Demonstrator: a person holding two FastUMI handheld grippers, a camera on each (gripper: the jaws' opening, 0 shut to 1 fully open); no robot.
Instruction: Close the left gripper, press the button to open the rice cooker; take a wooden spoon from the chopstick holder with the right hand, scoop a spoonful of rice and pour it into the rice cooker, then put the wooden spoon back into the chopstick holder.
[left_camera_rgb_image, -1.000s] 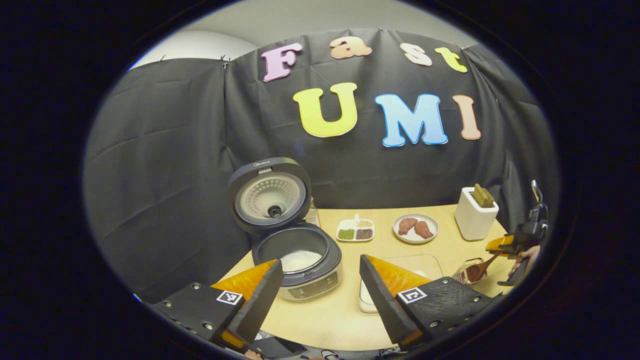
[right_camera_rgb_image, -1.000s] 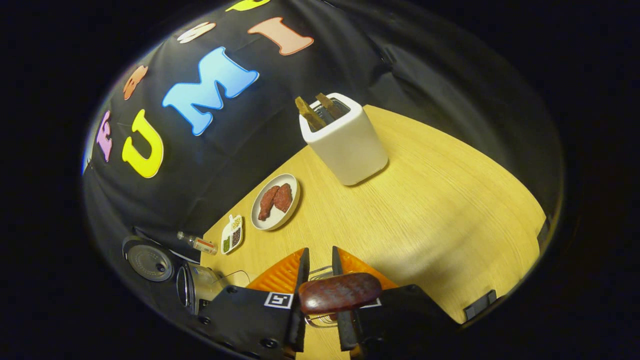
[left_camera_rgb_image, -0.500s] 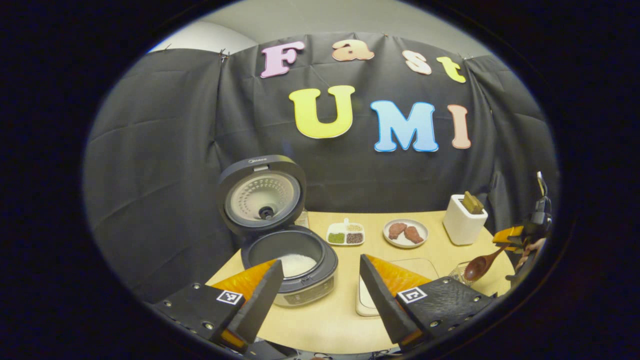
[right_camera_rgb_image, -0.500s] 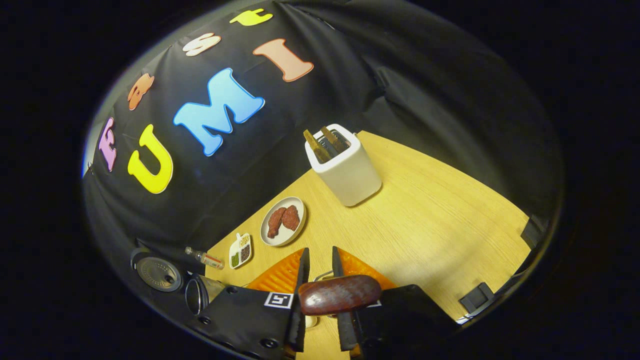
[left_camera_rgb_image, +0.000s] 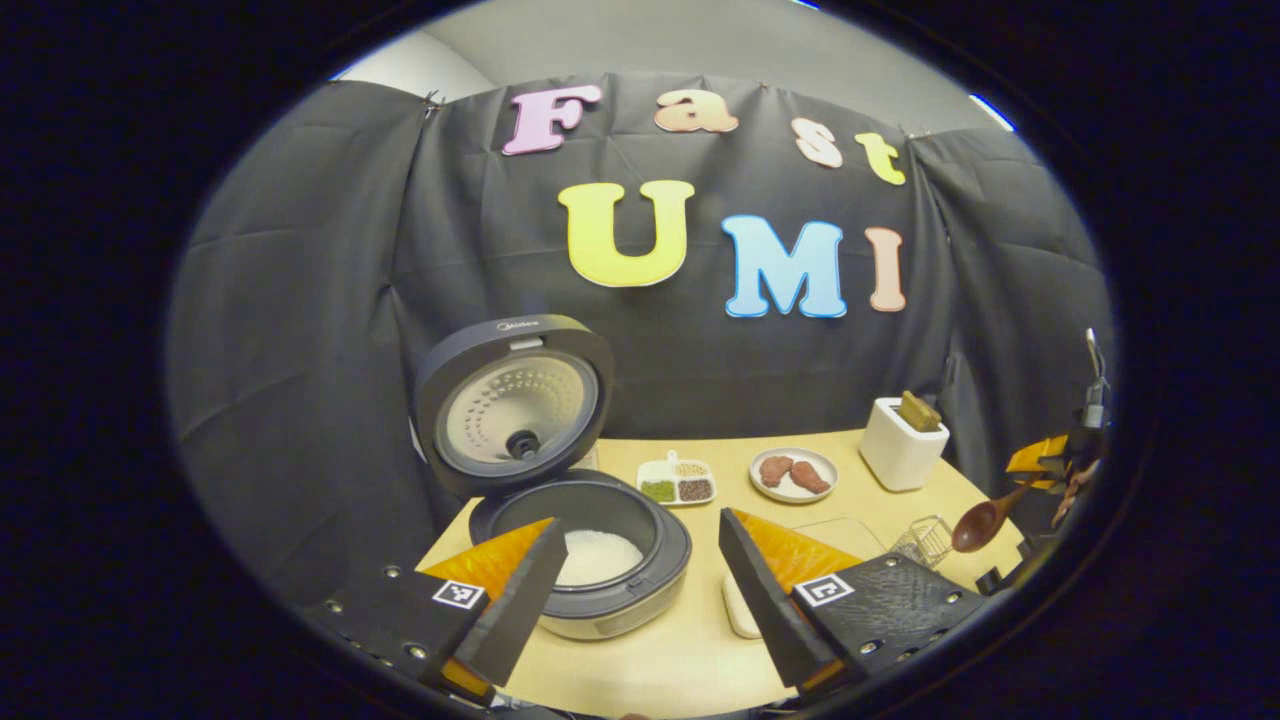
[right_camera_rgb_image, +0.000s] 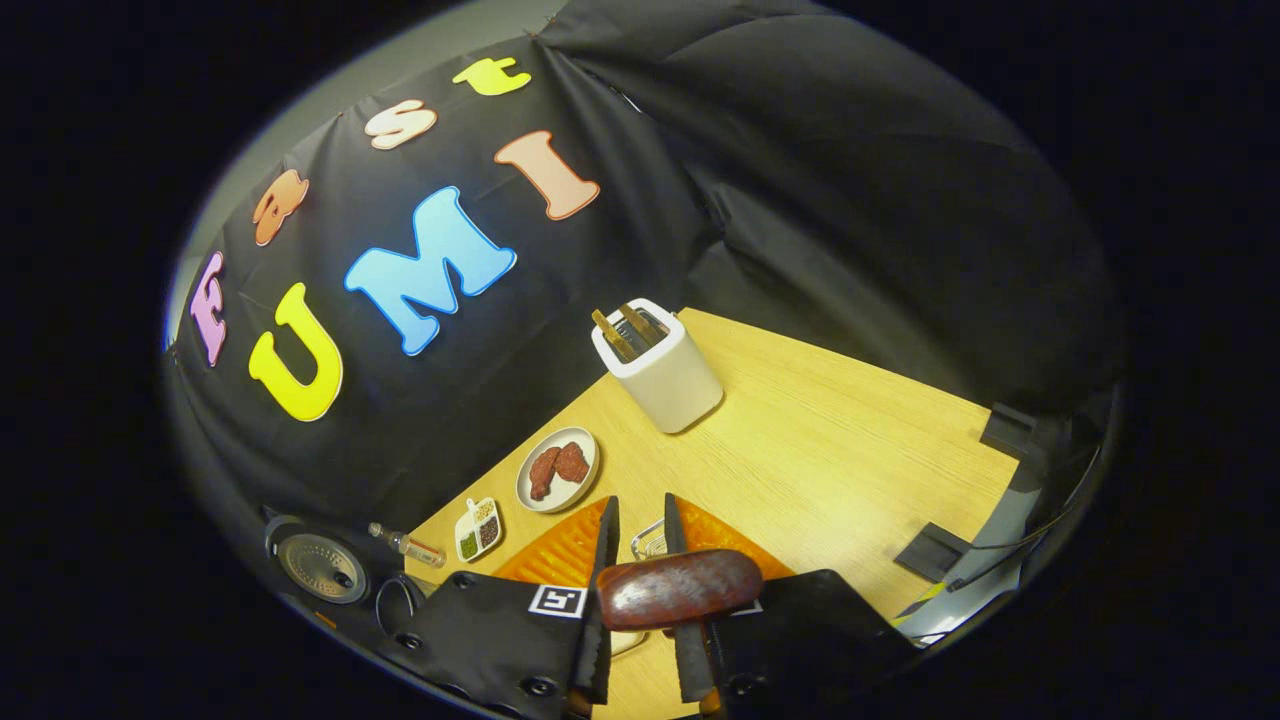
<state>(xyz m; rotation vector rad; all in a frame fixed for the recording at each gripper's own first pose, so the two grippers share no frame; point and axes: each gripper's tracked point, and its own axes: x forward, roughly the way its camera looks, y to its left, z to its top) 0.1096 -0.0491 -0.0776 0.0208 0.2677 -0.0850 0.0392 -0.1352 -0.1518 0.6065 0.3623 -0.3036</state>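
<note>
In the left gripper view, the left gripper (left_camera_rgb_image: 635, 580) has its fingers spread wide apart, holding nothing, and the rice cooker (left_camera_rgb_image: 580, 560) sits just ahead between them, lid up, white rice in the pot. The lid's brand mark is too small to read. Far to its right, the right gripper (left_camera_rgb_image: 1045, 462) is clamped on the wooden spoon (left_camera_rgb_image: 985, 520) by the handle. In the right gripper view, the white chopstick holder (right_camera_rgb_image: 658, 370) stands ahead of the fingers on the wooden table (right_camera_rgb_image: 850, 460).

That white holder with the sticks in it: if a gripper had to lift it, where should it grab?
Probably across the holder's flat side walls, below the rim, coming in level from the open table side. It stands upright with straight, squarish walls, and the wooden pieces poke out of the top, blocking a grip from above.
</note>
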